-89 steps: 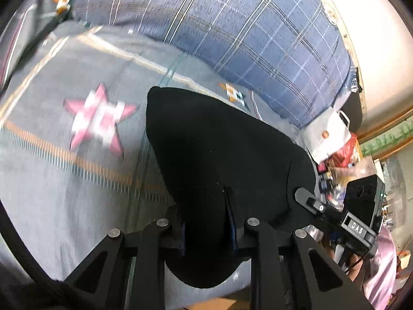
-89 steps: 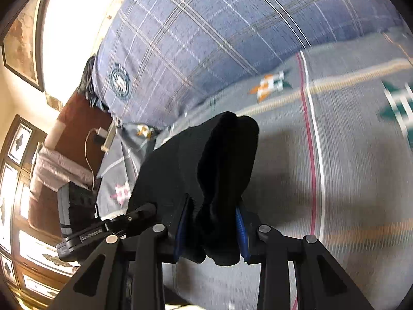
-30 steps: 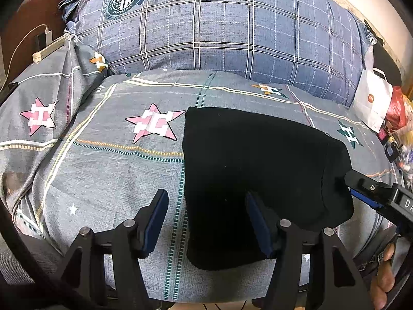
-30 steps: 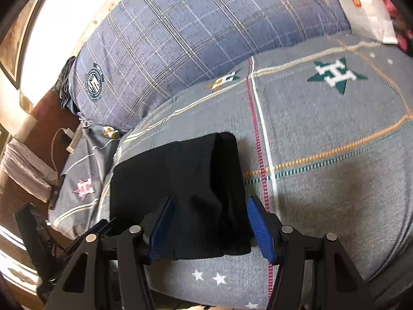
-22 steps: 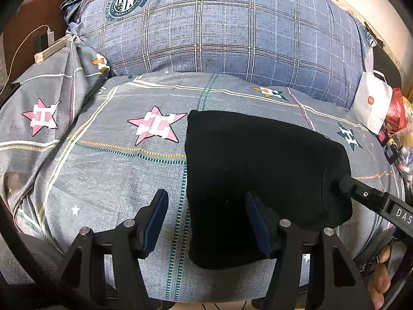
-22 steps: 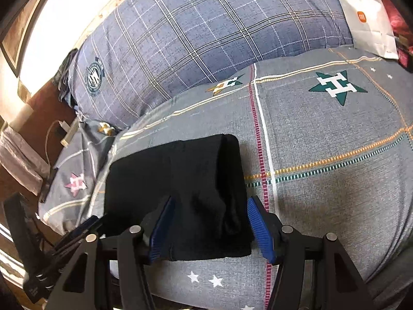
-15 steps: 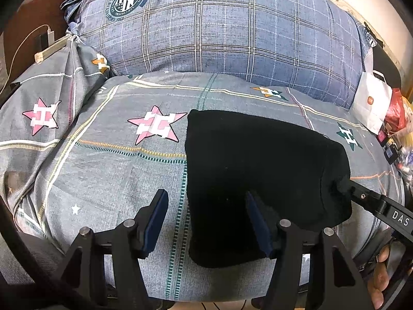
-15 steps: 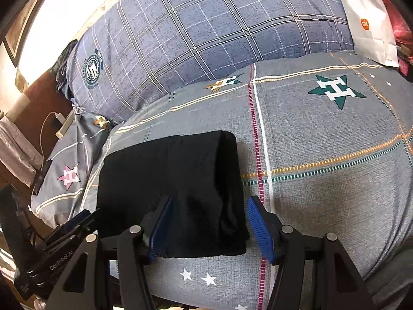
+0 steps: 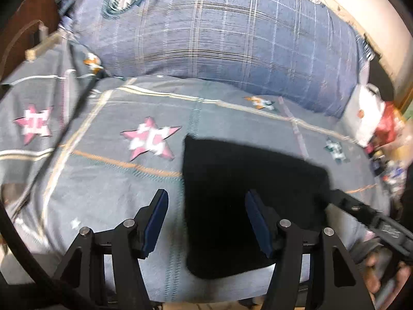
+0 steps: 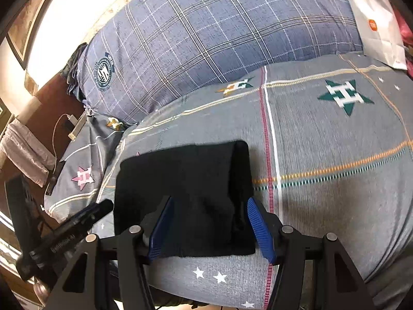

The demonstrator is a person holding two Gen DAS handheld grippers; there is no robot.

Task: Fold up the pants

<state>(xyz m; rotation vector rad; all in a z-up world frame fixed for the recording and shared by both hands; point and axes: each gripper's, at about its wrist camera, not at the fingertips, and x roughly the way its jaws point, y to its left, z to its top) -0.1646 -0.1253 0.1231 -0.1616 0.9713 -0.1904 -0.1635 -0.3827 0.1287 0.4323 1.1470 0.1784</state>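
Both hand-held grippers [image 9: 206, 222] [image 10: 209, 228] hover open over folded black pants [image 10: 185, 191]

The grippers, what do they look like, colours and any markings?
Both grippers, left and right, are black angular frames with silver pivot bolts and ribbed blue pads. The left one's black side bar carries pale lettering, too blurred to read.

Both wrist views near, angled down, sharing folded pants [image 9: 247, 201] [image 10: 185, 193], bedspread [image 9: 103, 193] [image 10: 335, 180]
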